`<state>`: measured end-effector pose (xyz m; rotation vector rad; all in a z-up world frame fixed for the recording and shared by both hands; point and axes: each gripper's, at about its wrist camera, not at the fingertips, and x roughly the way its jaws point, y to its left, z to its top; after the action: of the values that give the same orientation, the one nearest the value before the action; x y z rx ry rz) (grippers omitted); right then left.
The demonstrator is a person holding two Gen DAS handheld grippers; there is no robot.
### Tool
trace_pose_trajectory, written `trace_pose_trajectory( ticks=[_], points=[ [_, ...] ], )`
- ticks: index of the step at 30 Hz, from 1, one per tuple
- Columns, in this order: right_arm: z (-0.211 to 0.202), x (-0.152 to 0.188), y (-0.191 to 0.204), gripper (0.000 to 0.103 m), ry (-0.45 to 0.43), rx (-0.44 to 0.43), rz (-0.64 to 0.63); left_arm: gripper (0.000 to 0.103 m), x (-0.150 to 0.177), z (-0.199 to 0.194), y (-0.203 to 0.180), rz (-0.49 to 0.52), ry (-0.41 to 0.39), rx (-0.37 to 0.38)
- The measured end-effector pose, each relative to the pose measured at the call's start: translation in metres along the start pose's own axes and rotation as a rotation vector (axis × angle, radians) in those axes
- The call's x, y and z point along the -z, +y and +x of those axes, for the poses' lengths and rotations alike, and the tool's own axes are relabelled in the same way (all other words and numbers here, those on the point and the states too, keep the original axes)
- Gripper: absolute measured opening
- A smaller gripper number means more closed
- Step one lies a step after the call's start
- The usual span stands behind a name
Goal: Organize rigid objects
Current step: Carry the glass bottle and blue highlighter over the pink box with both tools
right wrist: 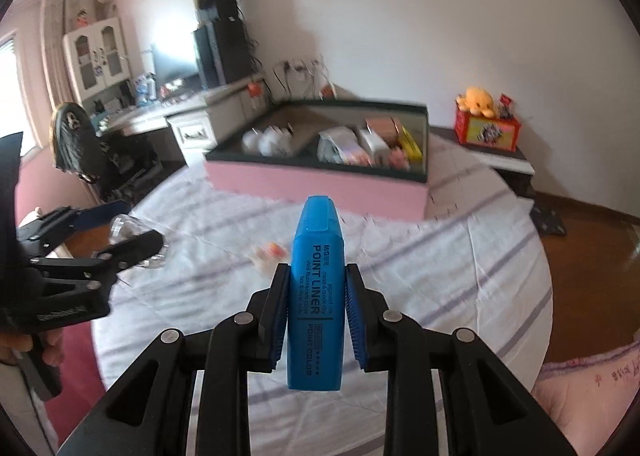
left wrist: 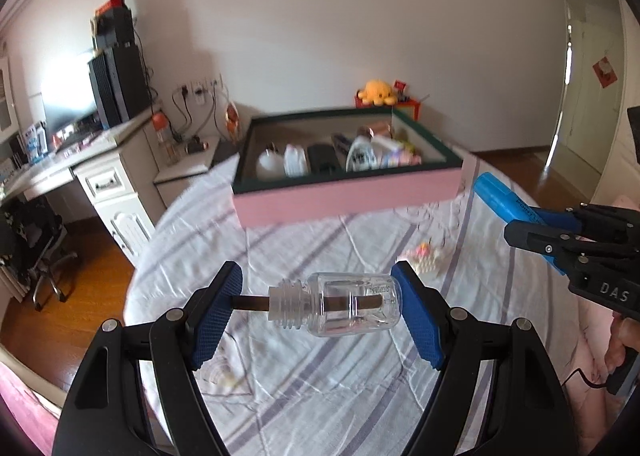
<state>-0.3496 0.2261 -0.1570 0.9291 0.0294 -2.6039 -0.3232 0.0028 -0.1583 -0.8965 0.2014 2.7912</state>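
Left gripper was clamped end to end on the clear bottle, short of the pink box; pinched so thinly, it could pivot and drop. Right gripper squeezed the blue highlighter upright. Only the right view showed the box's divider.

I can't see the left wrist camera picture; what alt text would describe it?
A handheld left gripper clamps a small clear bottle sideways between its blue pads, above a bed with a striped white sheet. Beyond sits a pink box of small items; at the right edge the right gripper holds a blue highlighter.
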Motion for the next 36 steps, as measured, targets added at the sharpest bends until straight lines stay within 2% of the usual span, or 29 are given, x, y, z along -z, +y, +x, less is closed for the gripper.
trace_pose_trajectory(
  ticks=[8,12,16,21,25,30,36],
  points=[
    [-0.02,-0.04,0.013,0.027,-0.07,-0.02,-0.065,0.078,-0.041,-0.019,0.006,0.042,-0.104,0.01],
    [-0.009,-0.062,0.012,0.027,-0.068,-0.012,-0.097,0.078,-0.065,-0.011,0.011,0.056,-0.127,0.038],
    [0.009,-0.084,0.004,0.027,-0.057,-0.001,-0.115,0.078,-0.095,0.017,0.012,0.082,-0.119,0.04],
    [0.045,-0.115,-0.011,0.027,-0.025,0.02,-0.137,0.078,-0.13,0.068,0.01,0.117,-0.075,0.06],
    [0.085,-0.14,-0.027,0.027,0.021,0.032,-0.146,0.078,-0.155,0.125,0.012,0.125,-0.003,0.077],
    [0.142,-0.163,-0.045,0.027,0.103,0.034,-0.15,0.078,-0.171,0.179,0.012,0.141,0.058,0.069],
    [0.196,-0.17,-0.059,0.027,0.202,0.014,-0.146,0.078,-0.173,0.231,0.016,0.143,0.138,0.038]
  ],
)
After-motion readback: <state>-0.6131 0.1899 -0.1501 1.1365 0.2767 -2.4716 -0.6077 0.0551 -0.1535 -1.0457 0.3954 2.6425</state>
